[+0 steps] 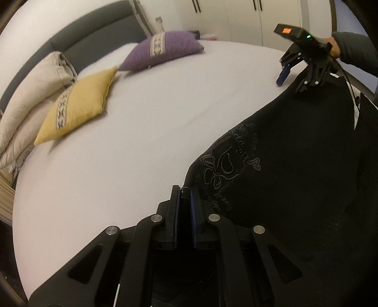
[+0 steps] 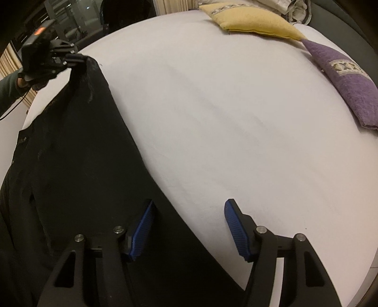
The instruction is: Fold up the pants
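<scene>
Black pants [image 1: 283, 170] with a pale printed design lie along the bed's near edge; they also show in the right wrist view [image 2: 78, 151]. My left gripper [image 1: 185, 191] is shut on a corner of the pants and lifts it; it also shows in the right wrist view [image 2: 80, 59]. My right gripper [image 2: 189, 207] is open and empty, its blue pads straddling the edge of the pants just above the bed. It shows at the far end of the pants in the left wrist view [image 1: 290, 78].
A white bed sheet [image 1: 141, 141] fills both views. A yellow cushion [image 1: 78, 104], a purple cushion [image 1: 165, 50] and beige pillows [image 1: 30, 94] lie by the grey headboard [image 1: 89, 37]. White wardrobe doors [image 1: 236, 19] stand behind.
</scene>
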A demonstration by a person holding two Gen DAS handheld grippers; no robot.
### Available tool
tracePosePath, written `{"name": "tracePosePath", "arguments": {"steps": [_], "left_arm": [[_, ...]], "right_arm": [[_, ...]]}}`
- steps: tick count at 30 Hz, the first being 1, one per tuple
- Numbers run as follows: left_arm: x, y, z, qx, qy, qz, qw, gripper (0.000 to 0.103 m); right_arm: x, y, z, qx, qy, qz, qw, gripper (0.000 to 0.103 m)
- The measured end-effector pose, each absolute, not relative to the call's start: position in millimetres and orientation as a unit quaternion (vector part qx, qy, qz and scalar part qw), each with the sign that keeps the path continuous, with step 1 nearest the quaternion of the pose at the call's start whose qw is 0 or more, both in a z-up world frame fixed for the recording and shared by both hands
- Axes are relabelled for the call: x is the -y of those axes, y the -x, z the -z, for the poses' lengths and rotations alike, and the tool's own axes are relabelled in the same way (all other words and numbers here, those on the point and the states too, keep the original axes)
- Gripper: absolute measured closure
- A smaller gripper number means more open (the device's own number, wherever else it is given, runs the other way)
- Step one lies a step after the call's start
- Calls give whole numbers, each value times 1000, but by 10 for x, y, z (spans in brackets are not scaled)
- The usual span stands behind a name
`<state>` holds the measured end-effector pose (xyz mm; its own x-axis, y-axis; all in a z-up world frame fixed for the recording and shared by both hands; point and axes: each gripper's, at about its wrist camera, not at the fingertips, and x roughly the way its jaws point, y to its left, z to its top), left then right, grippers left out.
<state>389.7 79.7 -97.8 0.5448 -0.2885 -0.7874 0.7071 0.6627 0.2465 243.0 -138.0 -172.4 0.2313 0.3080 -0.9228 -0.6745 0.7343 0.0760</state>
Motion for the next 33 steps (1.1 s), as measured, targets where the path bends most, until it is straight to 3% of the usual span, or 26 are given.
{"name": "tracePosePath", "arguments": {"steps": [5,7,11,13,23,33], "left_arm": [[-851,-3955,933,-354,-271,298,844,96],[-865,-3733,859,-353,-272,298,844,96],[-864,-3625,840,-352,-271,297,845,96],[-867,-3586,848,-352,-271,295,846,96],[-891,-3392,618,-336,-266,285,858,96],[-1033,-2598,28,-293,-250,279,880,96]], "right_arm": [[1356,-2571,1806,-551,177,-330,745,40],[1358,-2628,1810,-559,175,-338,736,49],[1298,-2651,1807,-568,191,-357,717,83],[1274,-2650,1787,-567,203,-357,715,92],[1384,-2467,1223,-492,251,-312,773,97],[1106,-1674,703,-414,352,-241,804,98]]}}
